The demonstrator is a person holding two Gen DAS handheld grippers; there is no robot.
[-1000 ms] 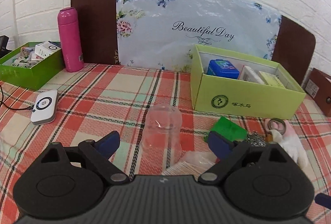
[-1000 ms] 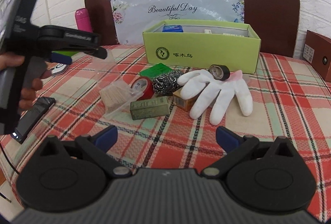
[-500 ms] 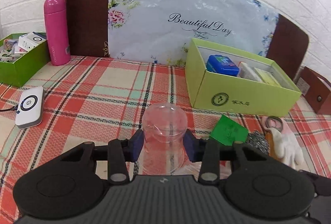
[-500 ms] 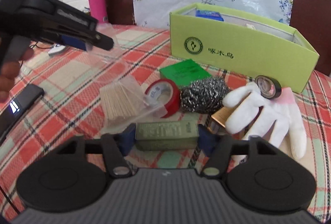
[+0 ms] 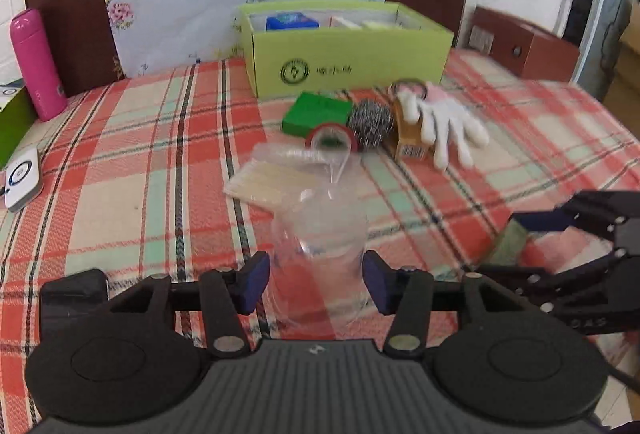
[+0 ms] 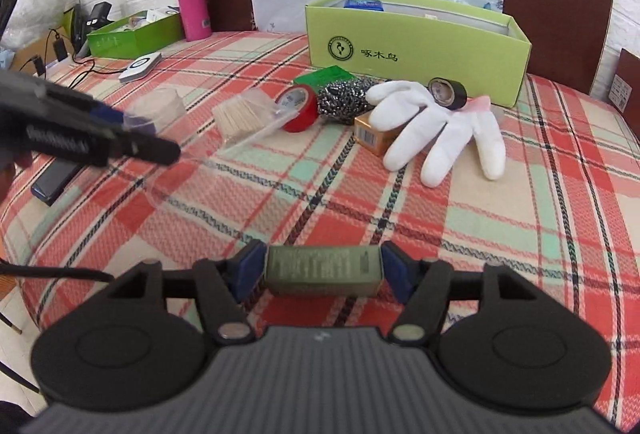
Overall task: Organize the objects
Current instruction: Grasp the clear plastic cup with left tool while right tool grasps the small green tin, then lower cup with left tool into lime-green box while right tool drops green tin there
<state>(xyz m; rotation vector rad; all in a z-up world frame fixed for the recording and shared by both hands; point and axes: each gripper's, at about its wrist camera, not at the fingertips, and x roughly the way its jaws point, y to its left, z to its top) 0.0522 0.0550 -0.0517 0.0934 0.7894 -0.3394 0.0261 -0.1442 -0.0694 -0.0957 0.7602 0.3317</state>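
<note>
Left gripper jaws pinch clear plastic cup: light, thin, crushable. Right gripper jaws clamp stiff olive box by ends.

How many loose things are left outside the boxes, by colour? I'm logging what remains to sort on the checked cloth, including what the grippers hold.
Clear: 2, plastic cup, bag of toothpicks
Green: 2, olive box, flat green packet
Red: 1, tape roll
Black: 1, tape roll
Silver: 1, steel scourer
White: 1, glove
Orange: 1, small carton
Total: 9
</note>
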